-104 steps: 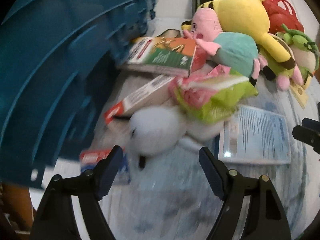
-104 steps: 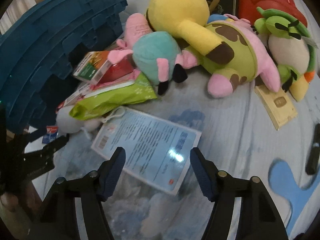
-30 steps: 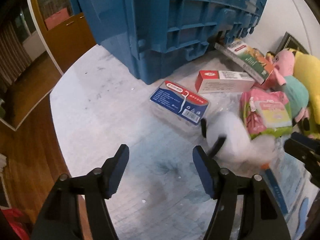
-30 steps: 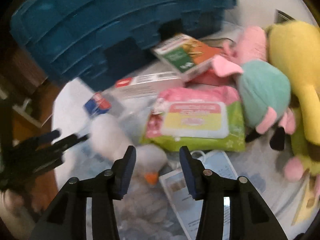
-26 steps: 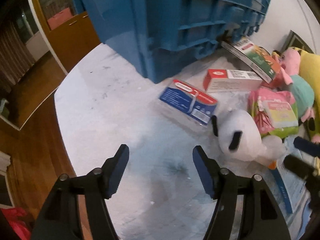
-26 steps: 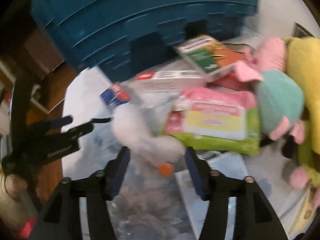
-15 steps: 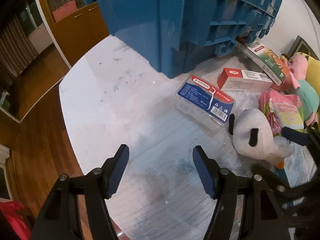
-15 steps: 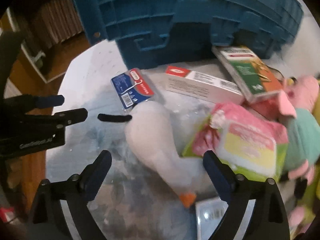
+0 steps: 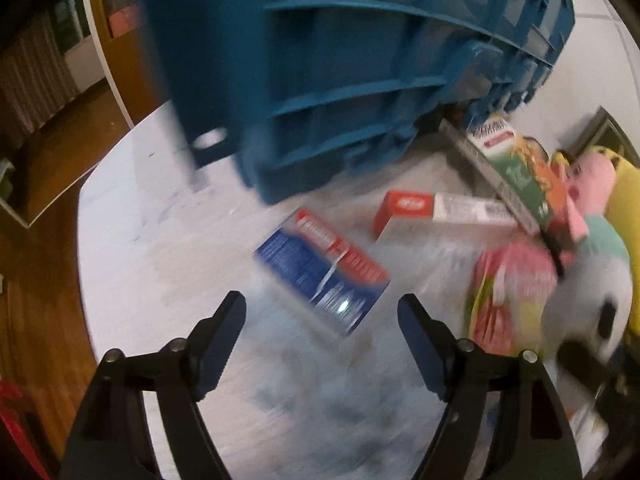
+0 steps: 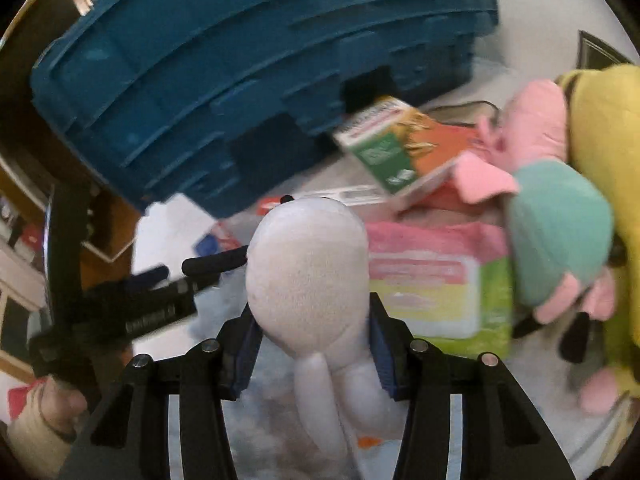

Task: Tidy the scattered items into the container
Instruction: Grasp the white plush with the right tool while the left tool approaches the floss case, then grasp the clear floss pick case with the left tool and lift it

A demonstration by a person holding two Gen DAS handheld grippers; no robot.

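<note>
clamping the white plush toy (image 10: pixel 308 272) round its body, the right gripper (image 10: pixel 316 344) has both blue-padded fingers (image 10: pixel 248 344) pressed into the fabric, the head sticking out past the tips and the legs trailing back toward the camera. left gripper (image 9: pixel 320 320) stands wide apart with nothing between its fingers, hovering over the blue floss-pick pack (image 9: pixel 320 272) on the white table (image 9: pixel 160 280); frame is motion-blurred. the blue crate (image 10: pixel 248 72) sits just behind, its ribbed wall filling the top of both views, inside not visible. still out on the table: red-and-white toothpaste box (image 9: pixel 436 210), green-and-orange box (image 10: pixel 394 152) leaning at the crate's base, pink-and-green wipes pack (image 10: pixel 436 288), pink-and-teal pig plush (image 10: pixel 552 216), yellow plush (image 10: pixel 600 128).

judgement: plush looks mid-carry to the crate. to do it well, keep the squeeze firm since soft stuffing can slip, lift high enough to clear the crate rim and the dangling legs, let go only once over the opening. left one should come down square on the floss pack's long edges; it is flat and slick.
</note>
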